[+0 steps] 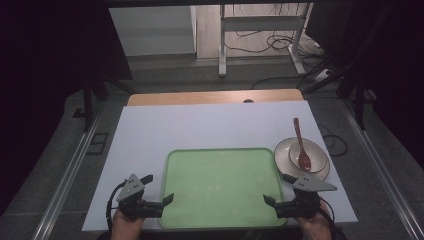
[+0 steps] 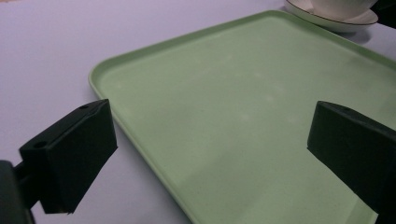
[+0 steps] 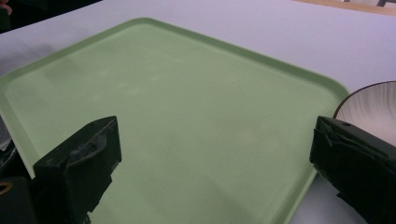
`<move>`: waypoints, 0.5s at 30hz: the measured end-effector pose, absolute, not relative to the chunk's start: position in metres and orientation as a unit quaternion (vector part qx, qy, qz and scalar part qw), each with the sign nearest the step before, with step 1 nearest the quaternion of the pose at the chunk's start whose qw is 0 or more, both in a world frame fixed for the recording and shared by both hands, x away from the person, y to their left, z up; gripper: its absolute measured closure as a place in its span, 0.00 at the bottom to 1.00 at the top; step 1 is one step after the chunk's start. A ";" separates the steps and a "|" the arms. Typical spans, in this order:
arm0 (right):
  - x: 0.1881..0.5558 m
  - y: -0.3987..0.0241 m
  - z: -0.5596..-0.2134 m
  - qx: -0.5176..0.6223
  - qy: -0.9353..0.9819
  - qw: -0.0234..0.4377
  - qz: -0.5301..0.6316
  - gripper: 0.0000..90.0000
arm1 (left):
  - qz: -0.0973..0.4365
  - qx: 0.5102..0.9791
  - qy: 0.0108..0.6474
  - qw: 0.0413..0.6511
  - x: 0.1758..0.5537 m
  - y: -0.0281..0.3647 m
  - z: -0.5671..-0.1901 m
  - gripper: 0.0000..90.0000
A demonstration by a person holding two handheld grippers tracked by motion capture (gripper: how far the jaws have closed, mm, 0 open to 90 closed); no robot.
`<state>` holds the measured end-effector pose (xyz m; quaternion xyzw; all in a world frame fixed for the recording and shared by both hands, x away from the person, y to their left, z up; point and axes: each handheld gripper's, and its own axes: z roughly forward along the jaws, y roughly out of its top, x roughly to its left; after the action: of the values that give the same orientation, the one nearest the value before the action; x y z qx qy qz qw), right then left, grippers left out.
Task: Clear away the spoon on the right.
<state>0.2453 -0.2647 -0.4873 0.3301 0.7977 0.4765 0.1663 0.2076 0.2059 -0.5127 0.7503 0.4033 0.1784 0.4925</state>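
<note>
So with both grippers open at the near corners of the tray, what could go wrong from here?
1. The spoon lies loose in the bowl, handle poking out past the rim; a bump from the right gripper nearby could tip it out.
2. The bowl sits on a plate right beside the green tray; shifting the tray could knock them.
3. The left gripper straddles the tray's thin rim, so a grip there might slip.

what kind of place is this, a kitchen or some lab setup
Likely a lab or recording setup, not a kitchen: a white-covered table with only a green tray and a bowl, cables on the floor, and dark surroundings.
</note>
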 end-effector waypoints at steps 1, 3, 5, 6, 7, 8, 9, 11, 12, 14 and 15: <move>0.245 -0.265 -0.487 0.330 0.798 0.166 0.476 0.02 | 0.178 0.750 0.403 0.492 0.208 0.206 -0.513 0.03; 0.245 -0.264 -0.488 0.330 0.799 0.168 0.474 0.02 | 0.184 0.757 0.397 0.486 0.207 0.203 -0.513 0.03; 0.245 -0.263 -0.488 0.332 0.800 0.168 0.471 0.02 | 0.189 0.762 0.392 0.479 0.207 0.200 -0.513 0.03; 0.245 -0.262 -0.489 0.332 0.800 0.168 0.470 0.02 | 0.190 0.762 0.391 0.480 0.207 0.199 -0.513 0.03; 0.244 -0.262 -0.488 0.332 0.801 0.170 0.469 0.01 | 0.190 0.762 0.389 0.482 0.207 0.199 -0.513 0.02; 0.244 -0.262 -0.488 0.333 0.801 0.172 0.467 0.01 | 0.191 0.761 0.389 0.484 0.207 0.199 -0.513 0.02; 0.244 -0.262 -0.488 0.334 0.801 0.174 0.466 0.01 | 0.193 0.760 0.387 0.485 0.207 0.200 -0.513 0.02; 0.244 -0.262 -0.488 0.338 0.799 0.175 0.465 0.01 | 0.192 0.757 0.390 0.487 0.207 0.201 -0.513 0.02; 0.244 -0.262 -0.488 0.339 0.799 0.173 0.465 0.00 | 0.192 0.756 0.391 0.489 0.208 0.202 -0.513 0.02; 0.244 -0.262 -0.488 0.341 0.798 0.169 0.467 0.00 | 0.189 0.753 0.393 0.493 0.208 0.204 -0.514 0.02; 0.244 -0.262 -0.489 0.342 0.798 0.168 0.467 0.00 | 0.189 0.752 0.394 0.494 0.208 0.205 -0.513 0.02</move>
<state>0.2444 -0.2616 -0.4885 0.3420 0.7980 0.4668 0.1682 0.2083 0.2052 -0.5134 0.7515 0.3942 0.1889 0.4941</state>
